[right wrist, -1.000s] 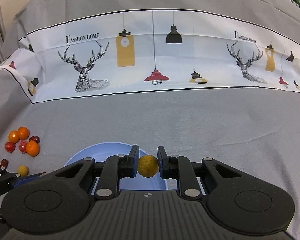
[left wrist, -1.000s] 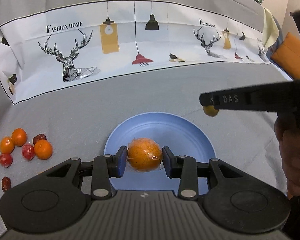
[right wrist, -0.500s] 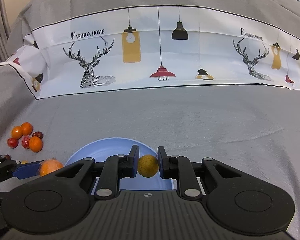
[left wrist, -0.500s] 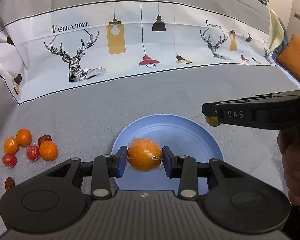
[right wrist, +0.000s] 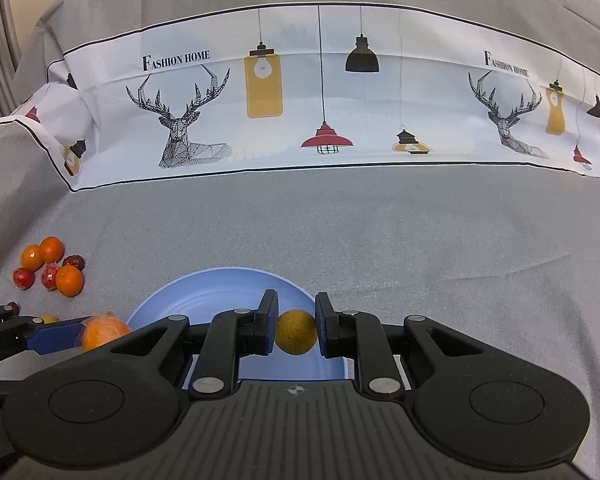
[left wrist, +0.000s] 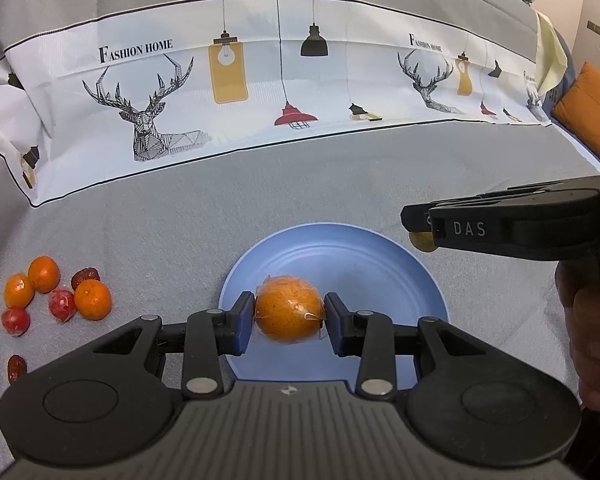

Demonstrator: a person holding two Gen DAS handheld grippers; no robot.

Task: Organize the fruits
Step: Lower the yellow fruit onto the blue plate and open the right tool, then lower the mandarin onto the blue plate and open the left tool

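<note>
My left gripper (left wrist: 289, 317) is shut on a plastic-wrapped orange (left wrist: 288, 314) and holds it over the near part of the blue plate (left wrist: 340, 256). My right gripper (right wrist: 296, 331) is shut on a small yellow-brown fruit (right wrist: 295, 333) over the plate's (right wrist: 204, 300) right edge. In the left wrist view the right gripper (left wrist: 420, 228) comes in from the right, the yellow fruit (left wrist: 422, 241) below its tip. The left gripper with the orange (right wrist: 102, 331) shows at the lower left of the right wrist view.
A cluster of small oranges (left wrist: 92, 299) and red fruits (left wrist: 62, 303) lies on the grey cloth left of the plate, also seen in the right wrist view (right wrist: 69, 280). A dark red fruit (left wrist: 16, 367) lies nearer. A printed cloth band (left wrist: 280, 92) runs behind.
Both grippers have moved in toward the plate, each still holding its fruit. The left gripper with the orange has come into the right wrist view.
</note>
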